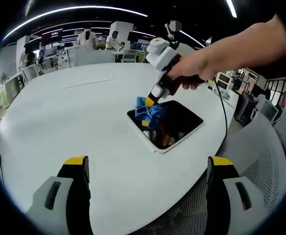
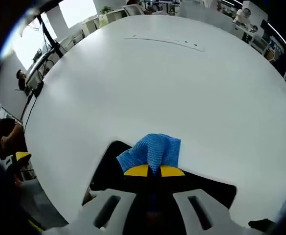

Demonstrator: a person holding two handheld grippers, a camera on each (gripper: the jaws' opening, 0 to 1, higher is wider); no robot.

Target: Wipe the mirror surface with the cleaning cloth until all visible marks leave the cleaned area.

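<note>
Blue cleaning cloth [image 2: 151, 152] pinched by right hand-held gripper [image 2: 154, 171] | pressed on mirror [image 1: 182, 122] | left hand-held gripper [image 1: 147, 169] spread

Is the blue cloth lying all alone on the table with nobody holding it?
No, the right gripper is shut on the blue cloth and presses it onto the dark mirror on the white table.

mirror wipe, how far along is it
Done: the right tongs are shut on the blue knitted cleaning cloth. In hand: cloth pressed on the dark rectangular white-framed mirror. Left: marks are too small to judge, so wiping isn't confirmed finished. The left tongs hang open above the white round table.
</note>
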